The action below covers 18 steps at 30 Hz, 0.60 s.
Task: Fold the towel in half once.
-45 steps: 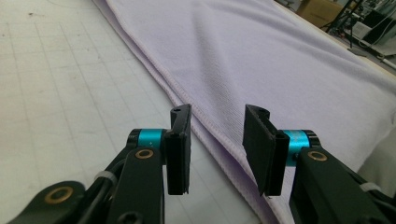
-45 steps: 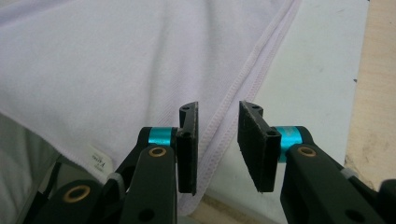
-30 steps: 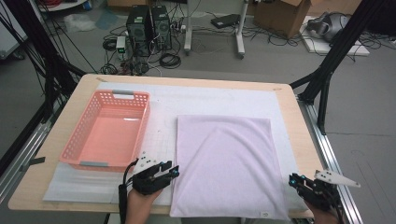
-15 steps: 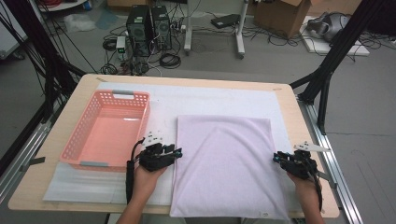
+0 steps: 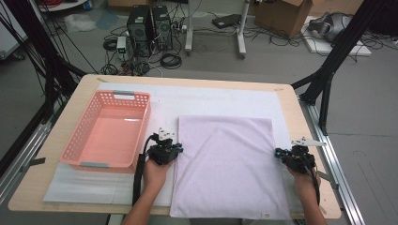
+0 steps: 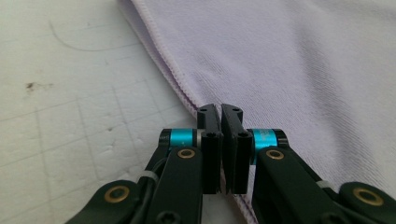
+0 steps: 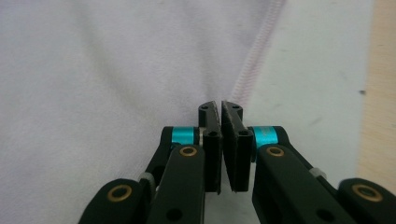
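Note:
A lilac towel (image 5: 225, 164) lies flat on the white mat, near the table's front edge. My left gripper (image 5: 177, 151) rests at the middle of its left hem, and my right gripper (image 5: 278, 153) at the middle of its right hem. In the left gripper view the jaws have just closed, and the left gripper (image 6: 220, 109) is pinched shut where the towel (image 6: 303, 70) hem runs under the tips. The right gripper (image 7: 219, 106) has just closed the same way on the towel (image 7: 116, 70) at its stitched edge. The cloth between the pads is hidden.
A pink plastic basket (image 5: 77, 136) with nothing in it stands left of the towel, close to my left hand. A white mat (image 5: 206, 98) covers most of the wooden table (image 5: 291, 122). Black frame posts rise at both sides, and computers and cables sit on the floor beyond.
Both hands have moved forward along the towel's side edges, from its near corners to about mid-length. The towel still lies flat.

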Motion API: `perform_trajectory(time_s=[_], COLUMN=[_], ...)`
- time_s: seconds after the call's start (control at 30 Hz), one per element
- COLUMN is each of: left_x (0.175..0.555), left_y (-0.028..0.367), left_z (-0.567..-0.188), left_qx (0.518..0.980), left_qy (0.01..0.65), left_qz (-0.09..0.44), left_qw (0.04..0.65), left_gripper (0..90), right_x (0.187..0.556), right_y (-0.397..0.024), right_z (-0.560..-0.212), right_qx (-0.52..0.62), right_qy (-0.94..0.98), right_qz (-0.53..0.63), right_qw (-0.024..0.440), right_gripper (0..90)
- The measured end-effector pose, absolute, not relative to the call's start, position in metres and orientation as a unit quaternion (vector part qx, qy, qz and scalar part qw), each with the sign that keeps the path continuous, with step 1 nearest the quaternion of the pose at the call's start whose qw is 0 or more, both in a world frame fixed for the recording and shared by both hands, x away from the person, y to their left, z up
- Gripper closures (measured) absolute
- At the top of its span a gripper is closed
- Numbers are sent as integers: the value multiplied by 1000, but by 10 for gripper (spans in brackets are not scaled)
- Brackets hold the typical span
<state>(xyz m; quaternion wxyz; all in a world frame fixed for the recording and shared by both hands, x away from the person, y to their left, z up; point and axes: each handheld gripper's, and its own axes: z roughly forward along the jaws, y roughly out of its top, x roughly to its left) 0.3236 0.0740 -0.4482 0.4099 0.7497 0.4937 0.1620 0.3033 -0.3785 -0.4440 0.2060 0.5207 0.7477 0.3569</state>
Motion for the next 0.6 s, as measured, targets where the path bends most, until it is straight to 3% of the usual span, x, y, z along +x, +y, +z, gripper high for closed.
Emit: perform_trajectory(time_s=[0.2, 0.3, 0.4, 0.6], left_x=[326, 331, 335, 351], left_y=[82, 85, 84, 82], left_z=[-448, -450, -451, -449], left_qx=[734, 730, 719, 721], left_qy=[512, 503, 485, 490], left_qz=[164, 155, 156, 130], left_qw=[416, 436, 472, 473], left_gripper=[842, 686, 633, 642], right_x=[302, 304, 310, 342], right_y=[-382, -383, -387, -389], right_z=[-445, -443, -438, -431], right_qx=[524, 521, 519, 503], right_qy=[746, 744, 733, 737], right_qz=[346, 360, 385, 403], right_qw=[221, 215, 209, 203], right_gripper=[867, 750, 715, 736])
